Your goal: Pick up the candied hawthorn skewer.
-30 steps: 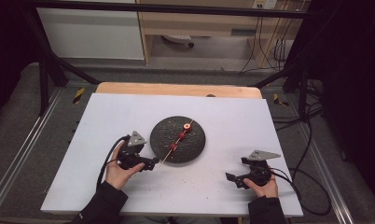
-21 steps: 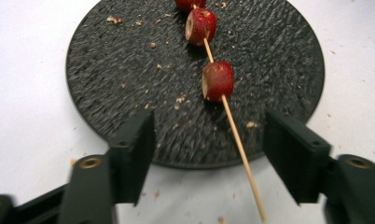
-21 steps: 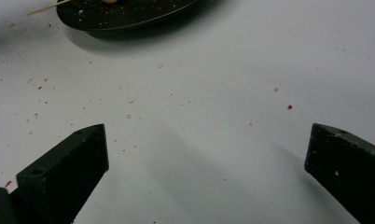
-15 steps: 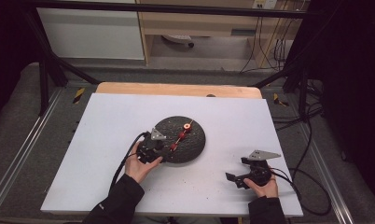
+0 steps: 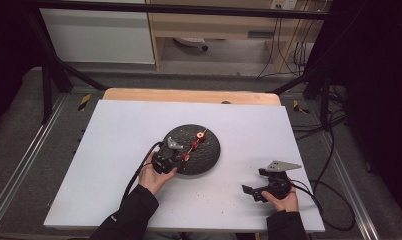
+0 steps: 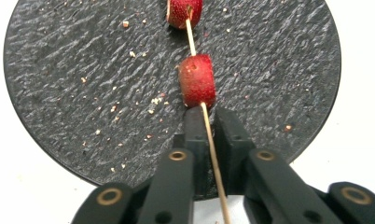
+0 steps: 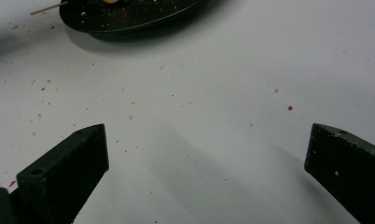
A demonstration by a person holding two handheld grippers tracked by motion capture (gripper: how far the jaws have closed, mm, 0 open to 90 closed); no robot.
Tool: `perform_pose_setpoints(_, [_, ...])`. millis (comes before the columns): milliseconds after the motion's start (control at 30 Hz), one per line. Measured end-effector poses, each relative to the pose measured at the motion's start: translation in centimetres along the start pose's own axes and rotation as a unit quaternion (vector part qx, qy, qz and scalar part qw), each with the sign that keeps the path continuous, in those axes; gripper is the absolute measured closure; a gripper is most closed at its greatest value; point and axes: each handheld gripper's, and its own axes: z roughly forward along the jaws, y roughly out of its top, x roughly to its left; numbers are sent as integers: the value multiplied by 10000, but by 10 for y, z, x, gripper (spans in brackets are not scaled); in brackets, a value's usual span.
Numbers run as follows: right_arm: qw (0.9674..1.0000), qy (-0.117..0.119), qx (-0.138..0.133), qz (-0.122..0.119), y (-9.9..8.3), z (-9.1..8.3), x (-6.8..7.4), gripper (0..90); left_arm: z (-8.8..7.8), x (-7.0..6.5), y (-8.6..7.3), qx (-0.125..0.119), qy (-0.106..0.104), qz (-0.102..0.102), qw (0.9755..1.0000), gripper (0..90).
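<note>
White table (image 5: 114, 140), left gripper (image 6: 207, 116) jaws (closed) pinching skewer (image 6: 212, 149)

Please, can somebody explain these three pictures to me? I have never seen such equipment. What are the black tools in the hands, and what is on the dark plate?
A person sits at a white table with hand-held tongs in each hand. One camera looks down from above; one rides on each tool. On the round dark plate lies a wooden skewer with red fruit pieces. The left tongs have just been closing and now pinch the skewer's bare end. The right tongs rest wide open, holding nothing.
</note>
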Motion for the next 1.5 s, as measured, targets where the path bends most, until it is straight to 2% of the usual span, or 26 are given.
perform_pose_setpoints(167, [10000,6,8,0,0,0,0,7,0,-1,0,17,71,-72,9999,874])
perform_pose_setpoints(333, [10000,12,19,5,0,0,0,7,-3,-1,-1,-82,26,-95,9999,881])
perform_pose_setpoints(533, [10000,-32,-16,-2,0,-1,0,9,-15,1,-7,-421,-38,-97,9991,882])
perform_pose_setpoints(700, [10000,-27,-21,-11,0,-1,0,8,-31,5,-15,-783,-36,-91,9969,882])
perform_pose_setpoints(767, [10000,-6,-13,31,0,-1,1,8,-34,6,-17,-818,-42,-68,9966,882])
perform_pose_setpoints(867, [10000,17,-32,69,-1,0,1,8,-44,8,-26,-1032,-70,-32,9946,882])
perform_pose_setpoints(1000, [9999,26,-89,140,0,0,1,8,-50,10,-35,-1149,-111,-3,9933,882])
perform_pose_setpoints(1167, [9997,-11,-119,211,2,0,3,6,-55,13,-48,-1321,-232,-79,9909,882])
perform_pose_setpoints(1500, [9996,-90,-192,205,11,7,12,5,-67,16,-75,-1540,-352,28,9874,882])
